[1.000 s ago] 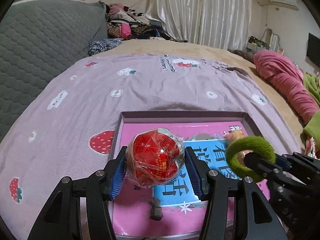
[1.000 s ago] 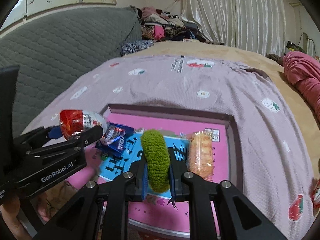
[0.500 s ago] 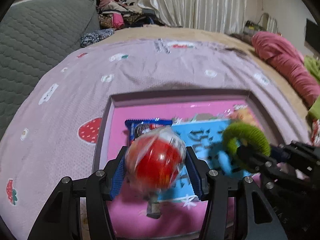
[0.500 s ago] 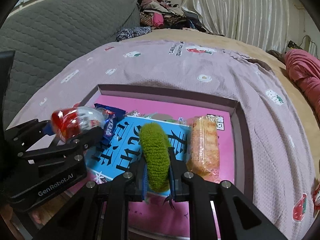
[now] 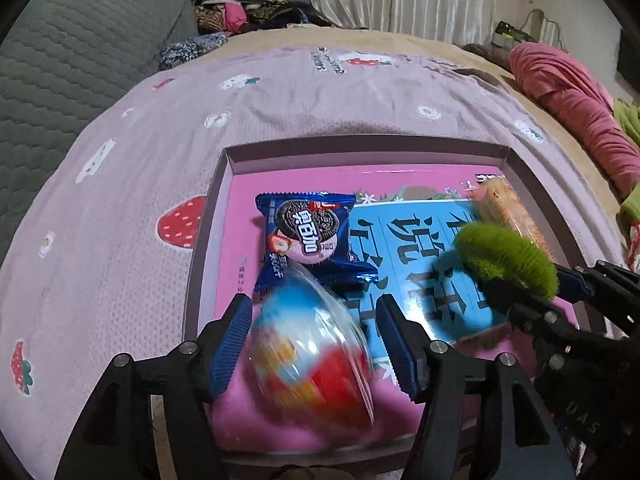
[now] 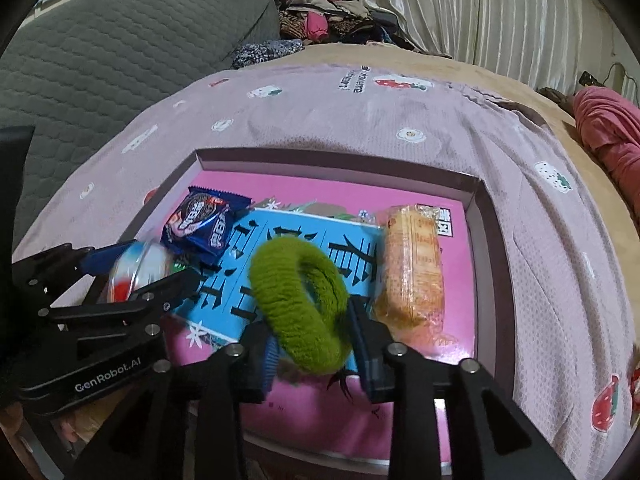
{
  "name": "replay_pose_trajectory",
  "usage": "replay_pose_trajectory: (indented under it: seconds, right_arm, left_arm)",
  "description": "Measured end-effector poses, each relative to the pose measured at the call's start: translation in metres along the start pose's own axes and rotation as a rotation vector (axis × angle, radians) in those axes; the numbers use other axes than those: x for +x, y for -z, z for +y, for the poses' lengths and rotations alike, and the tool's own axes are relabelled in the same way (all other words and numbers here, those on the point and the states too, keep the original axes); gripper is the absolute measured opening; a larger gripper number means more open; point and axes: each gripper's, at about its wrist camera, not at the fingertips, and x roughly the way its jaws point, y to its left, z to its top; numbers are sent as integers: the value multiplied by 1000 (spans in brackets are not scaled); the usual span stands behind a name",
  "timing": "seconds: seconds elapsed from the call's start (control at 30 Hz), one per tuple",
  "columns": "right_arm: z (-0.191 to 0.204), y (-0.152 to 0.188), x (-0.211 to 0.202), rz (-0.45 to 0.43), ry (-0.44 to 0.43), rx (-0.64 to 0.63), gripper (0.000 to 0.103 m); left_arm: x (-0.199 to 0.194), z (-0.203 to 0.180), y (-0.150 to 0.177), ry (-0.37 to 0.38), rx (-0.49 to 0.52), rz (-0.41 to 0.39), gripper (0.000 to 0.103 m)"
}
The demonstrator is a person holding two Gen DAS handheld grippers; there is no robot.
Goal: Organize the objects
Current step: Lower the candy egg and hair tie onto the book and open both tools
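Observation:
A shallow pink-floored box (image 5: 224,184) lies on the bed. In it are a blue cookie packet (image 5: 308,236), a blue booklet (image 5: 420,240) and an orange wafer pack (image 6: 412,264). My left gripper (image 5: 314,344) stands open over the box's near left part; a clear ball with red filling (image 5: 312,356) is blurred between its fingers, with a gap on each side. My right gripper (image 6: 316,344) is open over the booklet; the green fuzzy hair ring (image 6: 300,304) has tipped flat and slumps between its fingers.
A purple strawberry-print blanket (image 5: 280,100) covers the bed around the box. A grey quilted headboard (image 5: 80,60) stands at the left, a clothes pile at the back, a pink bundle (image 5: 572,104) at the right.
Both grippers moved down over the box and opened. The ball has come loose and drops, blurred. The hair ring has tipped from upright to flat in the wider jaws.

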Motion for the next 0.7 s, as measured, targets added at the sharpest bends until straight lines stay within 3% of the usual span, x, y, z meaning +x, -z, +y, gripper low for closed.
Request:
replay_pose_trajectory:
  seconds: [0.07,0.13,0.27,0.7]
  right_arm:
    - [2,1,-1,-1,5,-8,43]
    - [4,2,-2,-1,9,-14,47]
    - [5,5,-9,-2,17,-24,58]
    - [9,8,-27,-23,12,-23,68]
  left_arm:
    - [-2,0,1,4,-1,-1,68]
    - [-5,1,2,7,0,-1,76]
    - [-14,2,3,-7,4,-4,77]
    - [-27,9,5,-26,11,-12,78]
